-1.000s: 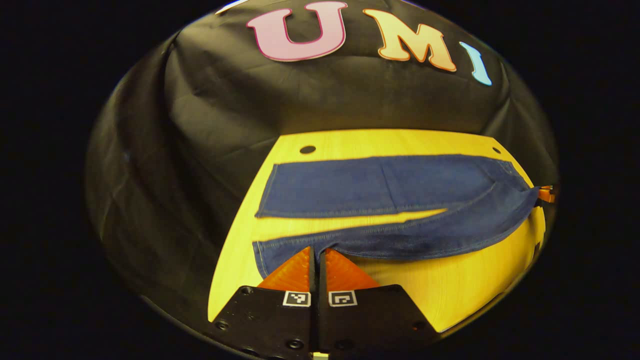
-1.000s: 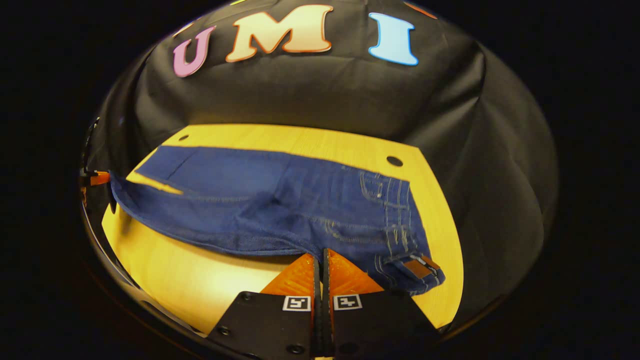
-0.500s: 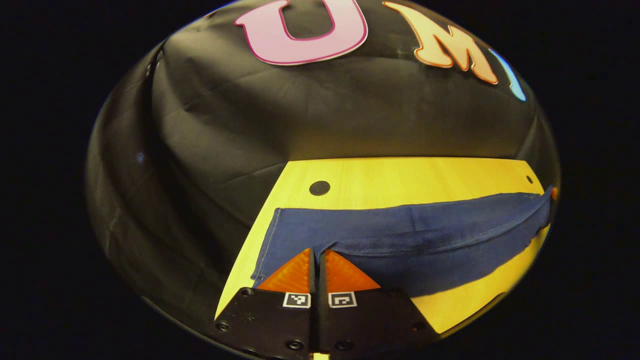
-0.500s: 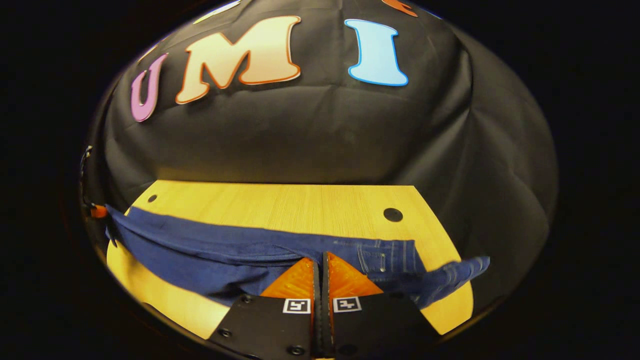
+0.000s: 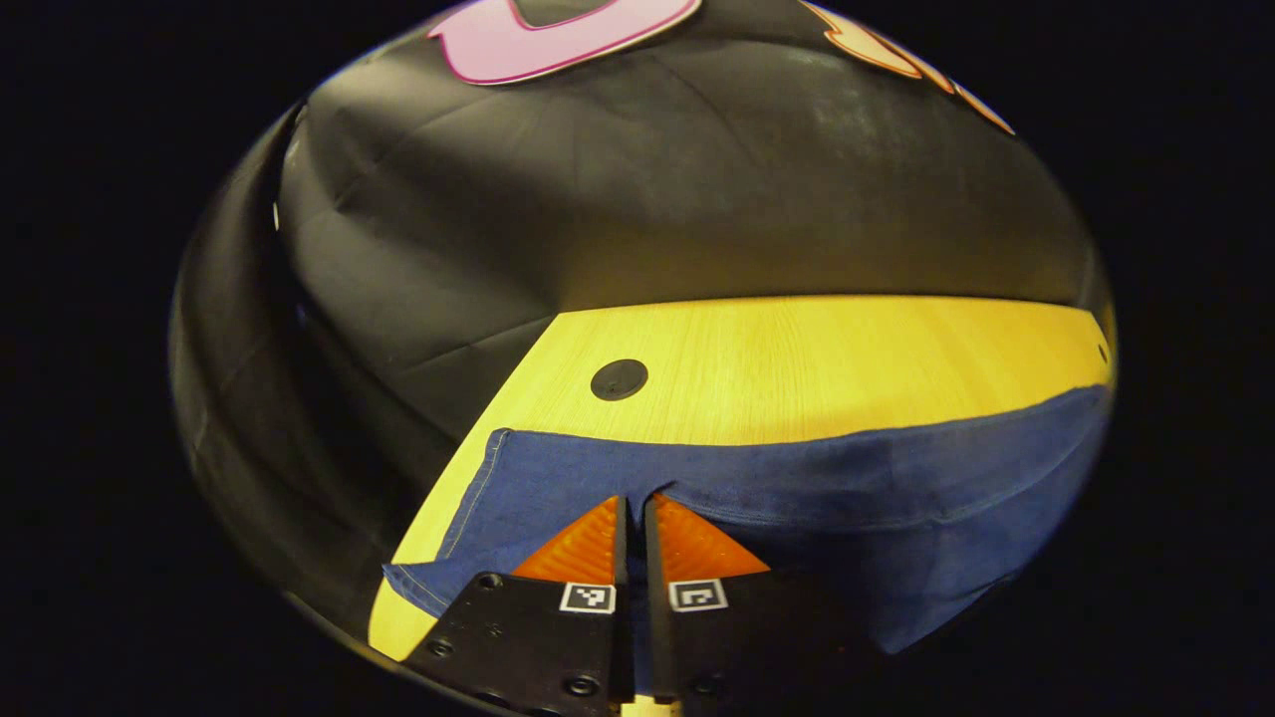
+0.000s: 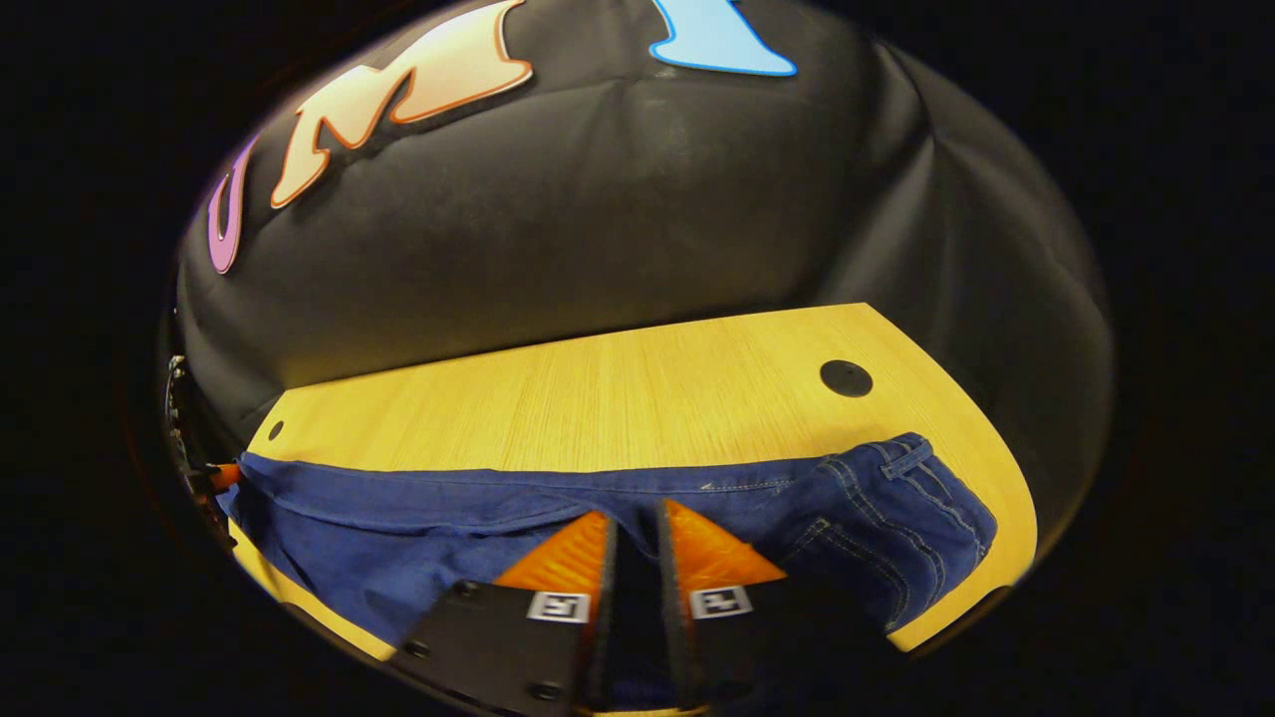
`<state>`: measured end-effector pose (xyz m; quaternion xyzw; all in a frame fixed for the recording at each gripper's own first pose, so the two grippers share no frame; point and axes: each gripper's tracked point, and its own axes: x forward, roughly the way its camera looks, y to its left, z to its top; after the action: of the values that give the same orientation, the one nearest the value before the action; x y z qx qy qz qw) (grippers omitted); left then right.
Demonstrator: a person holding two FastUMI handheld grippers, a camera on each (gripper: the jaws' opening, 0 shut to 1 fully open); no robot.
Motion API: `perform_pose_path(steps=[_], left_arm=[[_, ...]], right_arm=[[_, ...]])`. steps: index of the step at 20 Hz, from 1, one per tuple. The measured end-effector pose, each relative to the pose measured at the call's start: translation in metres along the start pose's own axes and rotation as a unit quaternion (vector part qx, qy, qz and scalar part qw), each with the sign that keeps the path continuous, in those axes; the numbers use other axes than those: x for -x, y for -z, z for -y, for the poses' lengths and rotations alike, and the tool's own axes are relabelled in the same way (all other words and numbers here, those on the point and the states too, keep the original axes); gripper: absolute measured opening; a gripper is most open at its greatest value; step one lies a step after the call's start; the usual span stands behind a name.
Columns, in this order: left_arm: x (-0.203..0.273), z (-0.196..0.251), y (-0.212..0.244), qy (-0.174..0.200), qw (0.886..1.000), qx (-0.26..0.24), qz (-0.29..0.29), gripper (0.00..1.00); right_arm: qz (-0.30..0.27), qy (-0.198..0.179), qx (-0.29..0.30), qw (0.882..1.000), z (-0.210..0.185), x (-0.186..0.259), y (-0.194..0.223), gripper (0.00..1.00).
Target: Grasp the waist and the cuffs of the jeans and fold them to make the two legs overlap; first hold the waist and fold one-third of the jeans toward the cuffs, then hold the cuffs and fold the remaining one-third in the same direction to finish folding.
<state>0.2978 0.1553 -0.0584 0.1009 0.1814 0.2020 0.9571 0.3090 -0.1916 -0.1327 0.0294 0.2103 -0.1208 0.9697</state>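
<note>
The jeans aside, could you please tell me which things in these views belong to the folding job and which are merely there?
Part of the job:
- jeans, one leg laid over the other
- left gripper, holding the cuff end
- right gripper, at the waist end, fingers slightly parted

Merely there:
- wooden table
- round holes in the table

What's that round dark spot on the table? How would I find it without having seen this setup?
Start at the yellow wooden table in front of the black cloth wall. In the left gripper view, the dark round hole sits near the table's far left corner, just beyond the cuff end of the blue jeans. It lies on bare wood, clear of the denim, and is flat, black and circular.
</note>
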Motion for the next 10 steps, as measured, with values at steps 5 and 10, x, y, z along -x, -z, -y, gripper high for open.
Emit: perform_pose_path(steps=[5,10], left_arm=[[0.038,0.012,-0.041,0.027,0.994,0.08,0.064,0.96],[0.06,0.014,-0.048,0.049,0.992,0.08,0.082,0.96]], right_arm=[[0.026,0.01,-0.036,0.999,0.039,0.03,-0.029,0.96],[0.027,0.067,-0.058,0.996,0.127,0.06,-0.026,0.99]])
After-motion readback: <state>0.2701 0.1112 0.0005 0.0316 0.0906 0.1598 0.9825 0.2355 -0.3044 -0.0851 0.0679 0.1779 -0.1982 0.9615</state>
